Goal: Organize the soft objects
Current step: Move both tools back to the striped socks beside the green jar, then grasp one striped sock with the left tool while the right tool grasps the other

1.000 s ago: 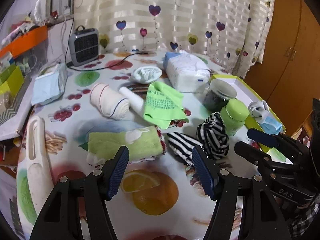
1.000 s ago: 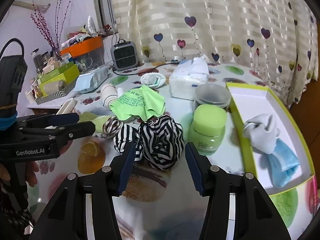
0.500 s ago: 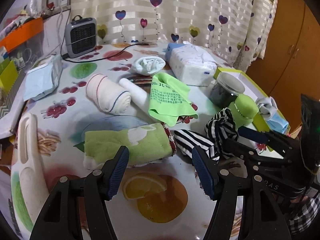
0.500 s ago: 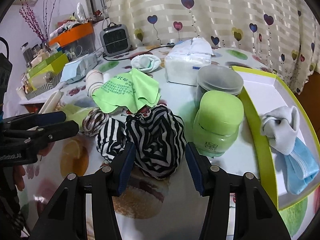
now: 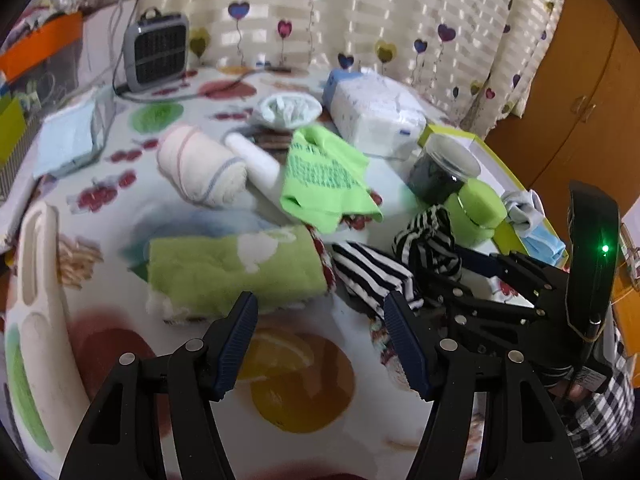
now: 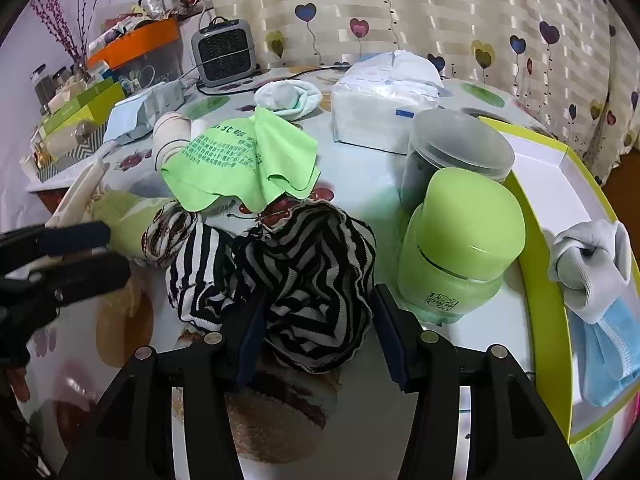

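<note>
A balled black-and-white striped sock (image 6: 312,272) lies on the fruit-print tablecloth, its flatter mate (image 6: 200,264) just left of it. My right gripper (image 6: 318,312) is open and straddles the ball, one pad on each side; I cannot tell if they touch it. The left wrist view shows that gripper (image 5: 452,272) low at the striped ball (image 5: 428,240). My left gripper (image 5: 320,308) is open and empty over an orange print, just short of a rolled green towel (image 5: 236,268). A bright green cloth (image 6: 240,160) lies behind the socks.
A yellow-rimmed tray (image 6: 540,260) on the right holds a grey sock (image 6: 588,268) and a blue mask (image 6: 604,352). A green jar (image 6: 460,248) and a dark lidded jar (image 6: 456,152) stand beside the tray. Farther back are a white towel roll (image 5: 200,168), a tissue pack (image 6: 380,108) and a heater (image 6: 224,52).
My right gripper has come forward and down until the striped ball sits between its fingers. The left gripper has barely shifted, tilting a little toward the green towel.
</note>
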Available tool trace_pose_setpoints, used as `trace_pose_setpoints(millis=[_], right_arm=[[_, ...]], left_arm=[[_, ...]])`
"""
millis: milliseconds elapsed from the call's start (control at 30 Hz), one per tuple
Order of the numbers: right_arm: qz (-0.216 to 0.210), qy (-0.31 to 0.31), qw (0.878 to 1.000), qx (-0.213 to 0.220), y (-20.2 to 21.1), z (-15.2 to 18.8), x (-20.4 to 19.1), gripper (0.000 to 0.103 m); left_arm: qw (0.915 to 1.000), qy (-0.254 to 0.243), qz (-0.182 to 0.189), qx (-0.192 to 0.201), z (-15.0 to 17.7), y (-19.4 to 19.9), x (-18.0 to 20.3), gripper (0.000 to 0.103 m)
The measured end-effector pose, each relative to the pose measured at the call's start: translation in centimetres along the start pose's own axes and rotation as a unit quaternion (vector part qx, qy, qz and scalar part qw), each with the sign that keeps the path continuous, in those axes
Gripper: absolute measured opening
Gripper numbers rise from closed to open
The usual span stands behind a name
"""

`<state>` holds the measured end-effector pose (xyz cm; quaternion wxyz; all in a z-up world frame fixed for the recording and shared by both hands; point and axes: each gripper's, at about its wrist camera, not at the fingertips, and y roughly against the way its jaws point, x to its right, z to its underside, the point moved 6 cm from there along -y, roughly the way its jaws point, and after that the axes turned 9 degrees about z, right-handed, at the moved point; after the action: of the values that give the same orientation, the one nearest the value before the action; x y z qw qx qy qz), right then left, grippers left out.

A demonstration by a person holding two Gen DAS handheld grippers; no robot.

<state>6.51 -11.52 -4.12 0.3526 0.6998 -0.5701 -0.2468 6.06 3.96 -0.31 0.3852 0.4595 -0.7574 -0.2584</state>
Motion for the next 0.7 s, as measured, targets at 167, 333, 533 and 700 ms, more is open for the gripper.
trace_pose_setpoints(millis=[167, 333, 533, 700], right_arm=[[0.006, 0.003, 1.0, 0.002, 0.1, 0.0, 0.1, 0.026], [0.005, 0.009, 1.0, 0.004, 0.4, 0.2, 0.0, 0.017], [0.001, 0.009, 1.0, 0.009, 1.1, 0.5, 0.2, 0.012], [-0.003, 0.005, 1.0, 0.017, 2.3, 0.9, 0.8, 0.012]], left_arm=[[1.0, -0.007, 0.004, -0.003, 0.3, -0.4, 0.9, 0.066], [0.9999, -0.013, 0.004, -0.007, 0.3, -1.0, 1.5, 0.066], [0.9996, -0.024, 0.002, -0.012, 0.1, -1.8, 2.2, 0.066], [0.9995, -0.025, 0.004, -0.021, 0.1, -2.9, 2.7, 0.066]])
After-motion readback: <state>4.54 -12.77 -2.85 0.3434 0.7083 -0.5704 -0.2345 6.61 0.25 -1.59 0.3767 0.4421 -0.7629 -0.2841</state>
